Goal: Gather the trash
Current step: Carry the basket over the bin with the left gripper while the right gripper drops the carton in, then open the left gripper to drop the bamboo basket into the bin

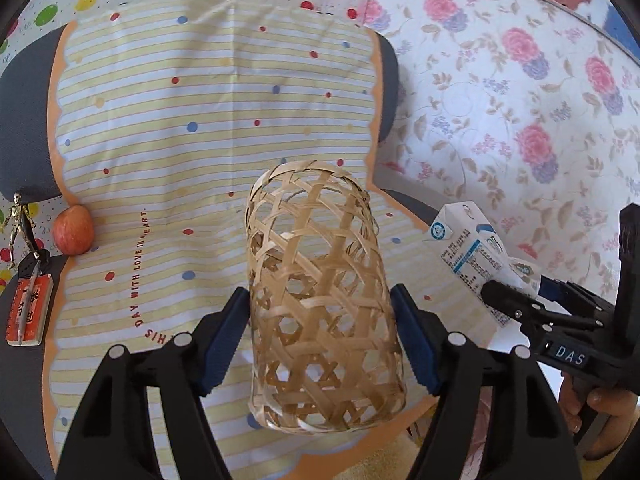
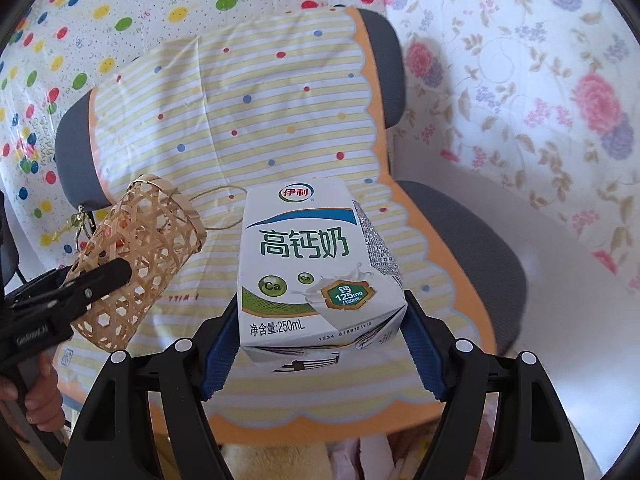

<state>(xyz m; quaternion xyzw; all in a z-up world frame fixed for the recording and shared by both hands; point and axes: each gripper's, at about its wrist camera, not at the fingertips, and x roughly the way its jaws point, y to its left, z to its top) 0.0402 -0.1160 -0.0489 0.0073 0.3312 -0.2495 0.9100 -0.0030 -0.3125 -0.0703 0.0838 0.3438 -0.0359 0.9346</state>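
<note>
Woven bamboo basket [image 1: 320, 304] clamped in left gripper [image 1: 320, 344]; white milk carton [image 2: 316, 268] clamped in right gripper [image 2: 320, 344], above striped cloth [image 1: 200, 120]. Red apple [image 1: 73, 230] appears only in left view.

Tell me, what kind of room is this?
Probably a room at home: a grey office chair draped with a striped dotted cloth, flowery fabric behind it, and an apple on a side surface.

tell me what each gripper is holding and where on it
Left gripper clamps the woven bamboo basket across its lower sides. Right gripper clamps the milk carton by its two side faces near the bottom.
</note>
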